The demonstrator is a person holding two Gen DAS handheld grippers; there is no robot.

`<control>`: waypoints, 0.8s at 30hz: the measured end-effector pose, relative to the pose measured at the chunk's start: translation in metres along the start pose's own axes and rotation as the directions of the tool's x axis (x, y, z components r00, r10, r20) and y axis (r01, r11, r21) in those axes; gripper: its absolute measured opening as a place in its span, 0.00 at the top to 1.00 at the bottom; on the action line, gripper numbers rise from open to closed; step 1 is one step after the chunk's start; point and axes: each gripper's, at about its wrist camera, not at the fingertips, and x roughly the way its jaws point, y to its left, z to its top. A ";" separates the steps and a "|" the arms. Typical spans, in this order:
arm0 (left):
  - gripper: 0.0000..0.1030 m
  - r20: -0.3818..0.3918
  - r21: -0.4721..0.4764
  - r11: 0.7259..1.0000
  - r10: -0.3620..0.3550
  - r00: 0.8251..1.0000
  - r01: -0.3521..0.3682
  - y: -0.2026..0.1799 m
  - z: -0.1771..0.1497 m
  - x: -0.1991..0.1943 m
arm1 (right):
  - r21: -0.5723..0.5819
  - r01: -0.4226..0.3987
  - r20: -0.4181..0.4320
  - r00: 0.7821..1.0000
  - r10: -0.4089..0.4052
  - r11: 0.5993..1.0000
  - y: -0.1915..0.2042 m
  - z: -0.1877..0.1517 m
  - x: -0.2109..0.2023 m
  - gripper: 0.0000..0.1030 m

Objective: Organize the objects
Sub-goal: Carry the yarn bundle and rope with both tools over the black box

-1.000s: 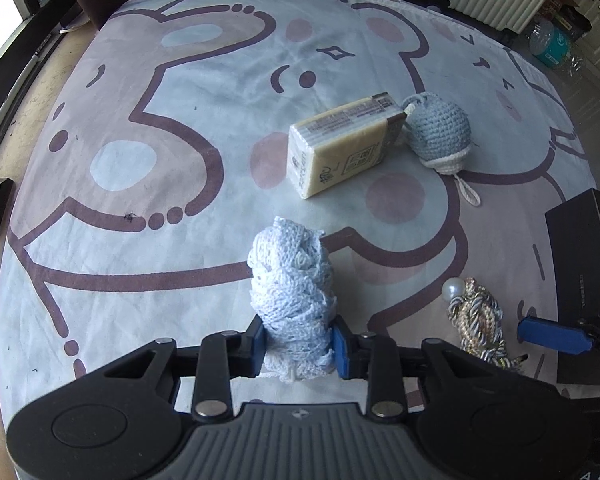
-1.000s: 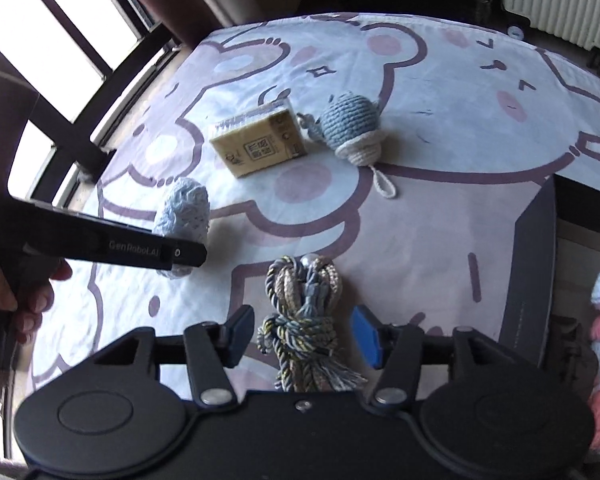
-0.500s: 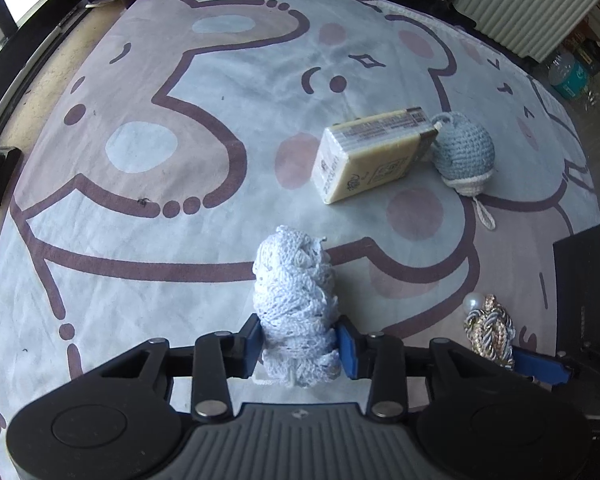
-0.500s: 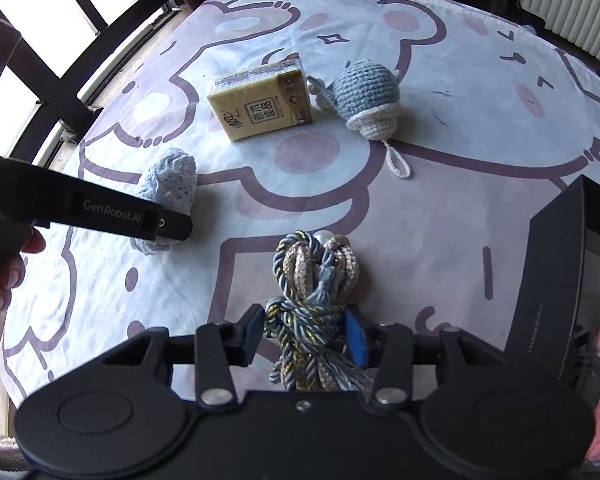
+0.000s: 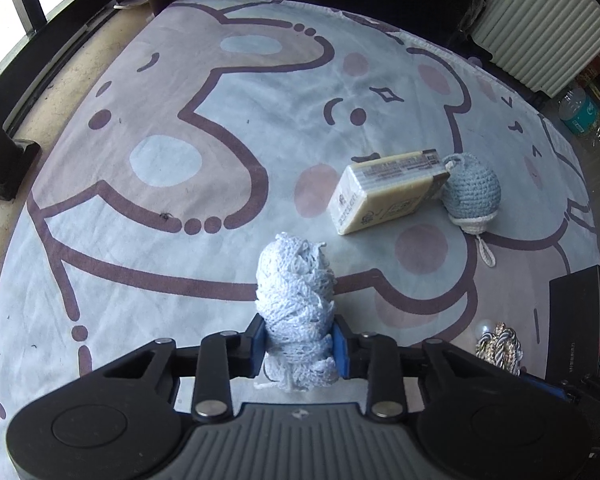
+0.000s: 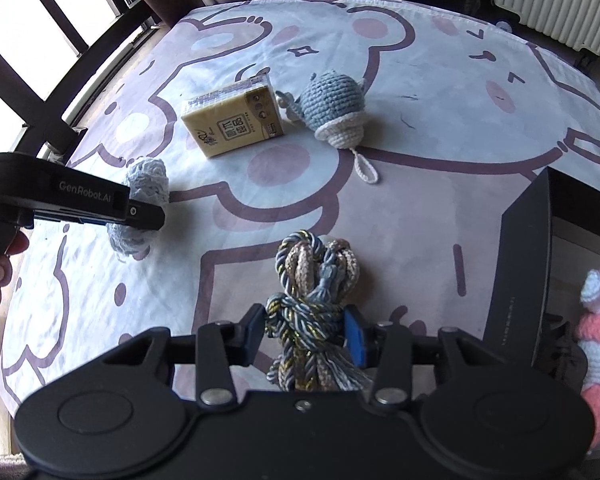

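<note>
The left gripper (image 5: 299, 346) is squeezing a soft roll of pale blue knitted lace (image 5: 296, 304) near its bottom end, with both blue pads pressing into the yarn. The roll is sticking up and away from the gripper, so most of it is showing. The right gripper (image 6: 306, 334) is clamped on a knotted bundle of shiny blue, gold and cream cord (image 6: 312, 292), pinching it at the thick knot, where the cord probably cannot slip out.

Both bundles are being held over the grey and pink play mat with cartoon bears (image 5: 160, 240). I think they are going into the black open box (image 6: 516, 264) beside the mat, where a pink and white knitted toy (image 6: 594, 340) is already lying.

A yellow wrapped tissue pack (image 6: 234, 122) and a blue crocheted ball with a white rim and loop (image 6: 334, 106) are waiting on the mat, touching each other.

The left gripper's side is reading "GenRobot.AI". The pack has printing on it, but I cannot read it.
</note>
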 end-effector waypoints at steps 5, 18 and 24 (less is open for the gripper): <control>0.67 0.039 0.020 1.000 -0.005 0.999 0.004 -0.008 -0.001 -0.015 | 0.039 0.010 0.057 0.998 -0.012 0.999 -0.004 0.002 -0.014 0.58; 0.67 0.189 0.171 0.982 0.041 0.981 -0.074 -0.044 -0.011 -0.074 | 0.131 0.018 0.222 0.974 -0.047 0.991 -0.013 0.003 -0.064 0.58; 0.67 0.242 0.204 0.973 0.056 0.969 -0.108 -0.057 -0.016 -0.095 | 0.160 0.024 0.267 0.961 -0.066 0.987 -0.019 0.001 -0.084 0.58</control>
